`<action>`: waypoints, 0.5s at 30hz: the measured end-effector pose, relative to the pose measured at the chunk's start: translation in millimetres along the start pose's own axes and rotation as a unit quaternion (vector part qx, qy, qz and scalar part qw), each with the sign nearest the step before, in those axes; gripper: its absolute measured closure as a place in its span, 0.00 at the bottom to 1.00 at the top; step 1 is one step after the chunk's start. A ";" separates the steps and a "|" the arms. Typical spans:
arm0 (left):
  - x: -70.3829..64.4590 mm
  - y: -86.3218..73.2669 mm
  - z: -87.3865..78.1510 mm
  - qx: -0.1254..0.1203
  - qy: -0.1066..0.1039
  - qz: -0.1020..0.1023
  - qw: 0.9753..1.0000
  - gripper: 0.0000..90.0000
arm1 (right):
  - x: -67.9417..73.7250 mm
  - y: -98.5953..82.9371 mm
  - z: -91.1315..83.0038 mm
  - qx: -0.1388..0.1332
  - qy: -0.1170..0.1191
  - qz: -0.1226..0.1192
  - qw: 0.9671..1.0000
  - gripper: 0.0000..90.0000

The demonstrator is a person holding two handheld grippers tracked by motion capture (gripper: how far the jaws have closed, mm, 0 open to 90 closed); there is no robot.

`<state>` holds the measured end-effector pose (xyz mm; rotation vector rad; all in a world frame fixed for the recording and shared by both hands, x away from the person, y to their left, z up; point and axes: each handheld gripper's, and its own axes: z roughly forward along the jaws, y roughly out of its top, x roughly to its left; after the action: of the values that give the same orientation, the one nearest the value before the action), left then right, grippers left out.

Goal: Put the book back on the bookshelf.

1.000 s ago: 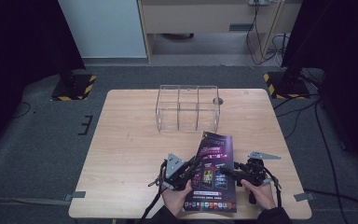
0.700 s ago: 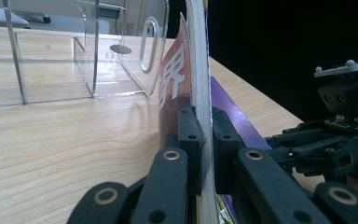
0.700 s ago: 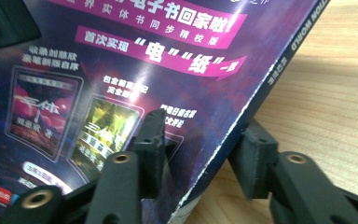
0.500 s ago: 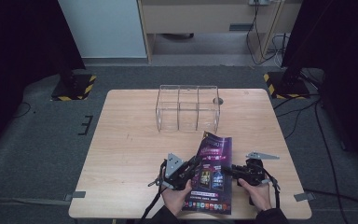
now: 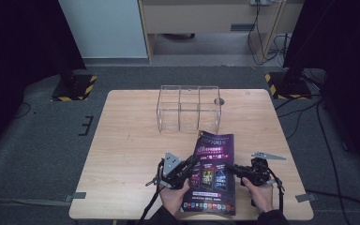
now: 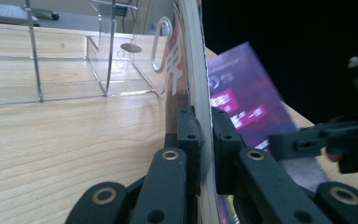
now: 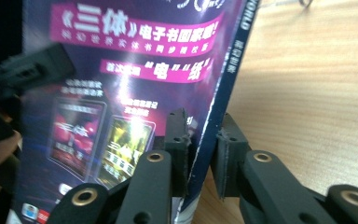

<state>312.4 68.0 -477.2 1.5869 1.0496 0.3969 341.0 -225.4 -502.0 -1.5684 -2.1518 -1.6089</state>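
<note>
A purple magazine [image 5: 213, 168] with pink title bands is held up near the table's front edge. My left gripper [image 5: 193, 163] is shut on its left page edge; the left gripper view shows the pads [image 6: 189, 133] pressing the white page block [image 6: 196, 70]. My right gripper [image 5: 231, 168] grips the right side. In the right gripper view its jaws straddle the dark blue spine [image 7: 223, 88] with the cover [image 7: 130, 70] to the left. The other gripper [image 6: 340, 140] shows beyond the cover.
A clear acrylic rack [image 5: 189, 108] with compartments stands at the middle back of the wooden table [image 5: 126, 140], also close ahead as the rack [image 6: 65, 70]. A round cable hole [image 5: 218, 101] lies behind it. Black-and-yellow stand feet sit on the floor beyond.
Hardly anything: both grippers keep their hold, and the magazine's near end has slid slightly toward the person.
</note>
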 end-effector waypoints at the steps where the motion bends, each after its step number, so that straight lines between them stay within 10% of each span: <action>1: 0.6 0.0 0.0 0.001 0.000 -0.001 1.000 0.93 | 0.4 1.1 -2.0 -0.005 0.001 0.001 1.000 0.89; 15: 13.9 1.9 1.3 0.025 0.005 -0.011 1.000 0.79 | 9.5 15.4 -27.0 -0.048 0.026 -0.014 0.998 0.94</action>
<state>321.7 78.4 -479.7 1.6169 1.0915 0.3666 333.8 -239.3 -473.5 -1.5079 -2.1103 -1.7659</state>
